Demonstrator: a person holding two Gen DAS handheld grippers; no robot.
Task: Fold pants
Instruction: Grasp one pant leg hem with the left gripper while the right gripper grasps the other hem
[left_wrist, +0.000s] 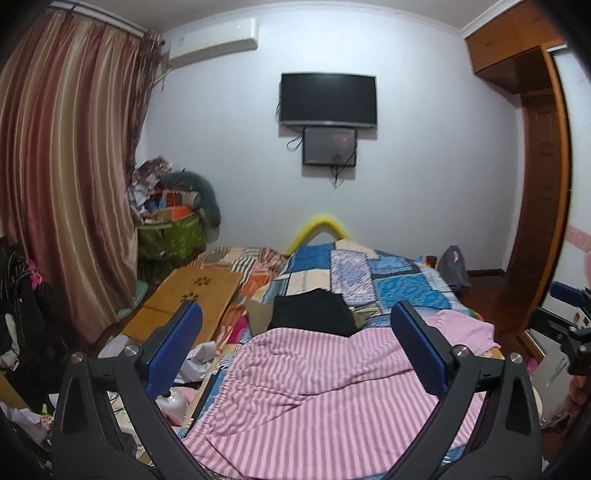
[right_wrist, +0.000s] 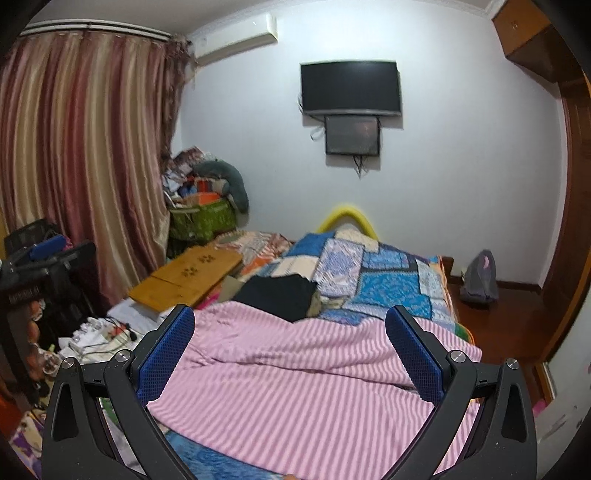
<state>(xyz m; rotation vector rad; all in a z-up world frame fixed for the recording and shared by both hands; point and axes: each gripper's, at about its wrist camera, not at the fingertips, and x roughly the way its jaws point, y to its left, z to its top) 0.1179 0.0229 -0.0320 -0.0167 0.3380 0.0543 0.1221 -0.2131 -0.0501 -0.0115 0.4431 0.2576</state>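
Pink-and-white striped pants (left_wrist: 317, 387) lie rumpled across the near end of the bed, and the right wrist view shows the same pants (right_wrist: 295, 387) with a crease running across them. My left gripper (left_wrist: 295, 314) hovers above the pants, open, with nothing between its blue pads. My right gripper (right_wrist: 290, 317) is likewise open and empty over the pants. The right gripper (left_wrist: 569, 314) also shows at the right edge of the left wrist view. The left gripper (right_wrist: 44, 254) appears at the left edge of the right wrist view.
A folded black garment (left_wrist: 314, 314) lies just beyond the pants on the patchwork quilt (left_wrist: 388, 280). A wooden lap table (left_wrist: 188, 299) sits at the bed's left side, with clutter on the floor (right_wrist: 99, 332). A grey bag (right_wrist: 480, 277) stands on the wood floor at right.
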